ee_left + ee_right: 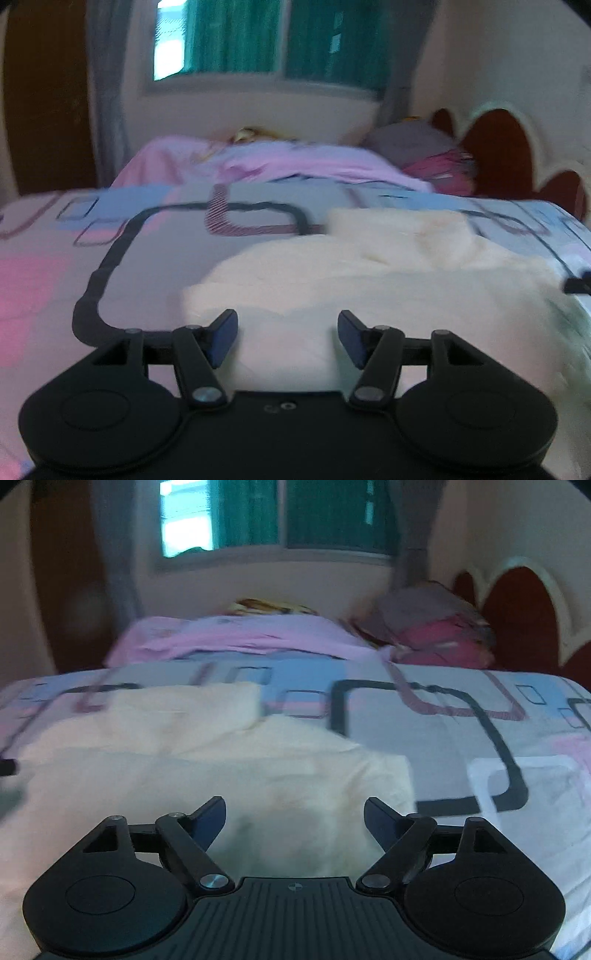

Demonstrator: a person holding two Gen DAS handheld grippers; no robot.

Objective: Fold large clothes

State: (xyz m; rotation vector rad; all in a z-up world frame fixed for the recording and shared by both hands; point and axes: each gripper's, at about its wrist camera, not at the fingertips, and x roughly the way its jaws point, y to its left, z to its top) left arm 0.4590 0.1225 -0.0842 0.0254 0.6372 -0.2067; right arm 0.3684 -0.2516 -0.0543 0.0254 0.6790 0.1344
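Green-curtained window above a bed with scalloped headboard.

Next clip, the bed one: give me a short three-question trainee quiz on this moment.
1. True or false: the left gripper grips the cream garment.
2. What lies at the far end of the bed? A) pink cloth B) a laptop C) shoes
3. Fill in: both grippers are ___.

Key: 1 false; 2 A, the pink cloth; 3 open, the right gripper too.
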